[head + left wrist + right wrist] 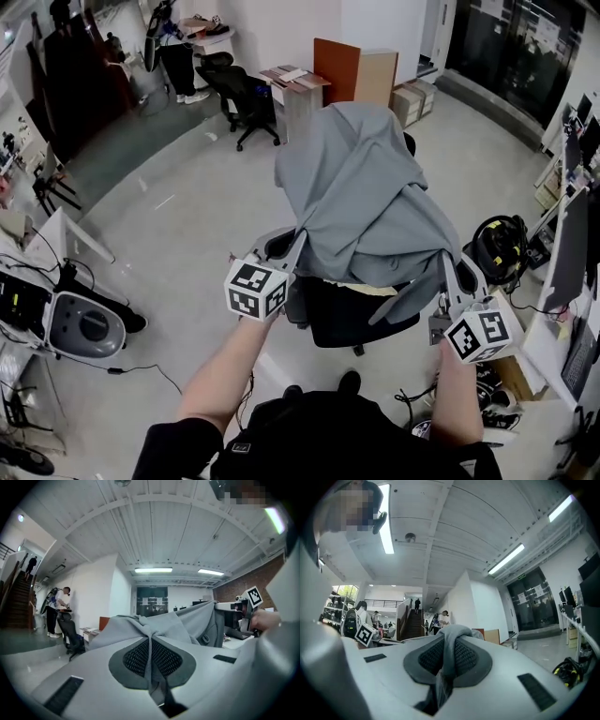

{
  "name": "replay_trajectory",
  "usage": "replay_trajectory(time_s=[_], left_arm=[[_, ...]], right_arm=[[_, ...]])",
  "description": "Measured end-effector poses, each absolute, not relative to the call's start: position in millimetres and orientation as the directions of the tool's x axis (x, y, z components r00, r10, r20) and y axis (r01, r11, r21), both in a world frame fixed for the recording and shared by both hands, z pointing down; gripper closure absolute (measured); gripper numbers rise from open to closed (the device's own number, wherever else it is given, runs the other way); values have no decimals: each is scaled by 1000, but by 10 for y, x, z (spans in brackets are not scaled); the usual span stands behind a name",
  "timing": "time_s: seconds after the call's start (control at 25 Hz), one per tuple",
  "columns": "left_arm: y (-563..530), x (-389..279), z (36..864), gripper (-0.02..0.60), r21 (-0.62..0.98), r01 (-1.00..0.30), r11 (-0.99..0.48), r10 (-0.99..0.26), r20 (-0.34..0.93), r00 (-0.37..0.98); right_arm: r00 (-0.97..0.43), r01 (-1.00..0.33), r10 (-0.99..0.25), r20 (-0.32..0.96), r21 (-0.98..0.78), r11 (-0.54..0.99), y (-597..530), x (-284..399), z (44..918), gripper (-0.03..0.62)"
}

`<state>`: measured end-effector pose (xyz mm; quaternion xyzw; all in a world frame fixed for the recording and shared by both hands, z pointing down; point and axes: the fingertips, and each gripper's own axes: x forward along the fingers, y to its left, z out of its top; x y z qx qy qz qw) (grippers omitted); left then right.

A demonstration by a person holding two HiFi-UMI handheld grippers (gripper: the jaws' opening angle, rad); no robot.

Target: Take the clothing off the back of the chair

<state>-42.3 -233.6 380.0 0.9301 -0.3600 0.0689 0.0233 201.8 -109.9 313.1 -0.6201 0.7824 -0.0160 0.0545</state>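
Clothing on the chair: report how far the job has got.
Done: left gripper and right gripper are each shut on a fold of the clothing. In hand: it hangs draped over the chair back. Left: lifting it clear.

Pale grey floor (187, 244). Centre: black office chair (342, 314) stands on it, grey garment (361, 187) draped over its back. Far left: second black chair (246, 98). Near left: grey-and-white machine (84, 328).
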Motion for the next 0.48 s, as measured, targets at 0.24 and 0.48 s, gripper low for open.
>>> replay_trajectory(time_s=[0.24, 0.48], left_arm=[[-2098, -813, 3602, 572, -22, -614, -789, -613, 90, 785], [-1808, -993, 3406, 572, -61, -538, -841, -541, 33, 841]], right_arm=[[-181, -978, -979, -99, -86, 189, -714, 1460, 2938, 560], [-84, -993, -993, -79, -72, 89, -179, 1226, 2877, 560]])
